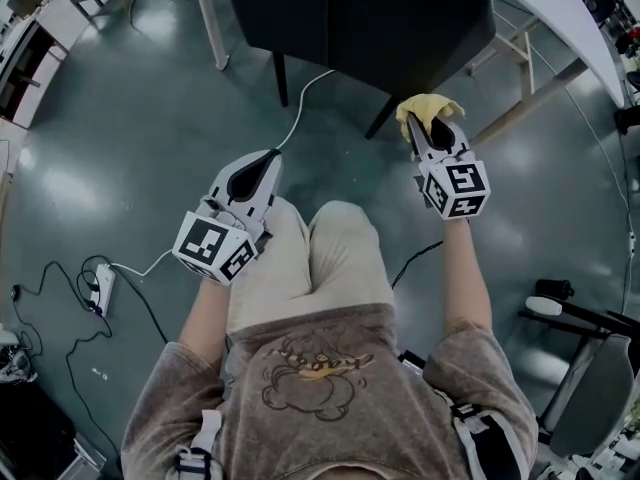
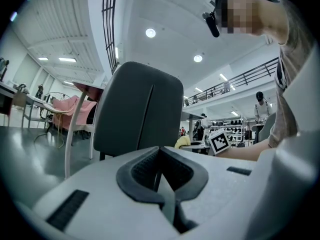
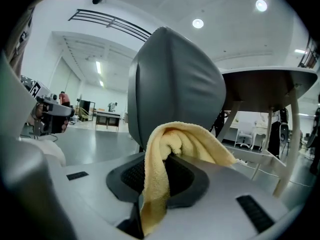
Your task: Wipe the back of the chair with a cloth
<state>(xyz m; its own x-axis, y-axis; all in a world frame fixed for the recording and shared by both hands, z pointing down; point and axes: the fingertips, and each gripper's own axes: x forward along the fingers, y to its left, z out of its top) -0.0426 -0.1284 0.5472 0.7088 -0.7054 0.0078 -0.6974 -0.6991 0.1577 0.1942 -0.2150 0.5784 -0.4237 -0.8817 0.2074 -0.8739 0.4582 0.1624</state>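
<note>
Just short of the chair [image 1: 360,18], the left gripper [image 1: 268,160] sat pressed together and empty; the right gripper [image 1: 433,133] pinched the cloth [image 1: 428,108], bunched, close to the chair's back. Good wiping, I judged, wanted that cloth laid flat, firm overlapping strokes downward.

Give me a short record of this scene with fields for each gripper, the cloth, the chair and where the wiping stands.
left gripper: shut, nothing between the jaws
right gripper: shut on the yellow cloth, which drapes over the jaws
chair: dark, upright, its back facing both grippers
cloth to chair back: close in front of it; contact cannot be told
task stage: cloth is gripped, wiping not clearly begun
</note>
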